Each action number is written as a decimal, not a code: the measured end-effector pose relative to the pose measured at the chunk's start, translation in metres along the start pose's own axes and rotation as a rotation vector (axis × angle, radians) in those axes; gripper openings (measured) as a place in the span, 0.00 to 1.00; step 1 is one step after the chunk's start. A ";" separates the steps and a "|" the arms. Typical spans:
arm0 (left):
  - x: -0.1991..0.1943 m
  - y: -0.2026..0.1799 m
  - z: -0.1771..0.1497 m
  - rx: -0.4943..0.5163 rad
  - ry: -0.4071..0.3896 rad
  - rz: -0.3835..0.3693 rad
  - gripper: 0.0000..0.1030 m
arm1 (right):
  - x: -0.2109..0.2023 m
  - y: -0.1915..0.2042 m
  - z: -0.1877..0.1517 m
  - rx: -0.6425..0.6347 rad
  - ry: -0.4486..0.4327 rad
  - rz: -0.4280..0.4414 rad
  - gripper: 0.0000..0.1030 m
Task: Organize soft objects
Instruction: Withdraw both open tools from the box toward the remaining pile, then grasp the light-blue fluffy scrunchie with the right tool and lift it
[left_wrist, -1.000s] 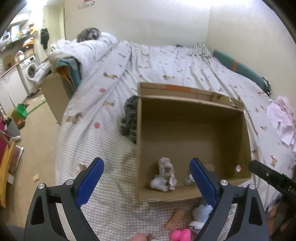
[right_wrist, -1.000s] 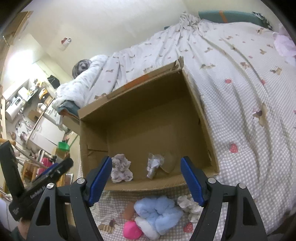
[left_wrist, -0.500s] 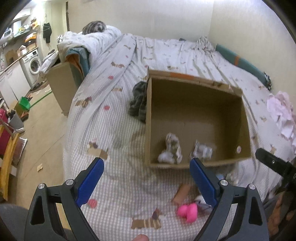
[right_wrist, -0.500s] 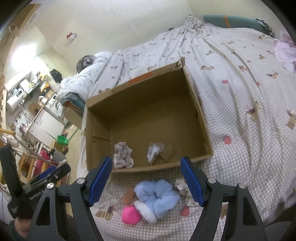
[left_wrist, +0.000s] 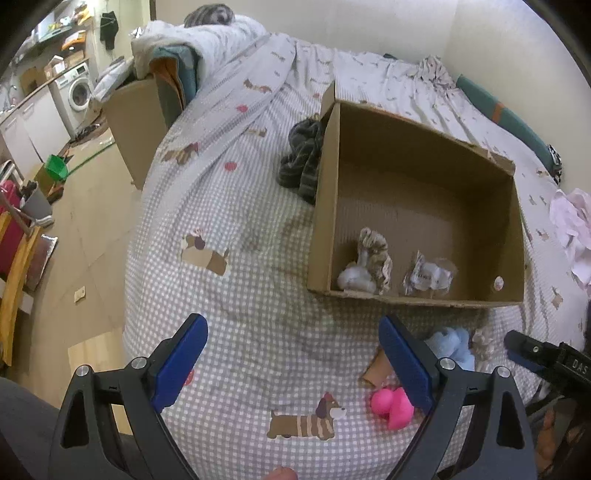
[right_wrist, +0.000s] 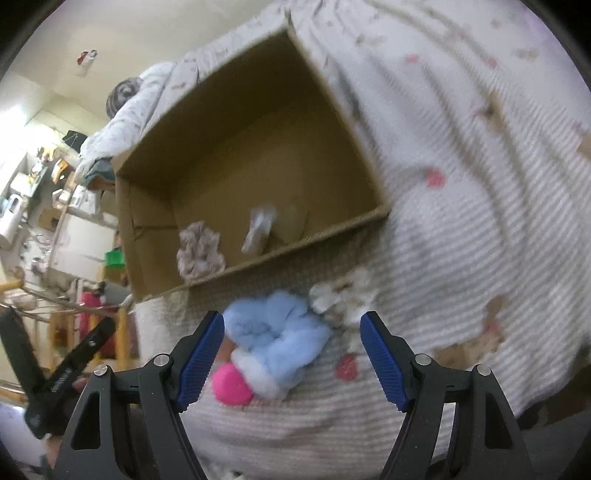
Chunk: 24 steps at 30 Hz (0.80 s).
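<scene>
An open cardboard box (left_wrist: 325, 206) lies on the bed and holds a beige scrunchie (left_wrist: 371, 254) and a small wrapped bundle (left_wrist: 428, 275). In front of the box lie a light blue fluffy item (right_wrist: 277, 332), a pink toy (right_wrist: 231, 384), a white fluffy item (right_wrist: 343, 299) and a brown piece (left_wrist: 376, 367). My left gripper (left_wrist: 291, 363) is open and empty above the bedspread. My right gripper (right_wrist: 291, 356) is open and empty, just above the blue fluffy item. The box also shows in the right wrist view (right_wrist: 365, 155).
A dark striped cloth (left_wrist: 301, 162) lies against the box's left wall. Pink-white fabric (left_wrist: 570, 229) lies at the bed's right. A folded duvet (left_wrist: 192, 48) sits at the head end. The floor with a washing machine (left_wrist: 75, 90) lies to the left.
Both grippers have pulled back from the box toward the bed's near edge. The right gripper has dropped lower toward the blue fluffy item, and its view is blurred.
</scene>
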<state>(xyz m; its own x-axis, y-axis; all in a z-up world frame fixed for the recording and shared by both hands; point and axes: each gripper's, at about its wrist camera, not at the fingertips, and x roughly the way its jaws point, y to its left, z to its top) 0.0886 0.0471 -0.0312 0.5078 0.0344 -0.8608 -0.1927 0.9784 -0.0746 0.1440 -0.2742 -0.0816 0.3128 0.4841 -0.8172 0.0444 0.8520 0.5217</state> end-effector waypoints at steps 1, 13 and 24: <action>0.001 0.000 0.000 0.001 0.005 0.000 0.90 | 0.007 0.001 -0.002 0.010 0.038 0.029 0.78; 0.005 -0.011 -0.002 0.037 0.010 0.006 0.90 | 0.094 0.056 -0.023 -0.258 0.244 -0.206 0.87; 0.012 -0.016 -0.004 0.061 0.026 0.004 0.90 | 0.093 0.056 -0.032 -0.340 0.245 -0.189 0.40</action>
<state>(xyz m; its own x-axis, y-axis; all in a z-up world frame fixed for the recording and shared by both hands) 0.0940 0.0306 -0.0422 0.4846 0.0332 -0.8741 -0.1428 0.9889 -0.0416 0.1455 -0.1753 -0.1357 0.0939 0.3116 -0.9456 -0.2478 0.9272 0.2810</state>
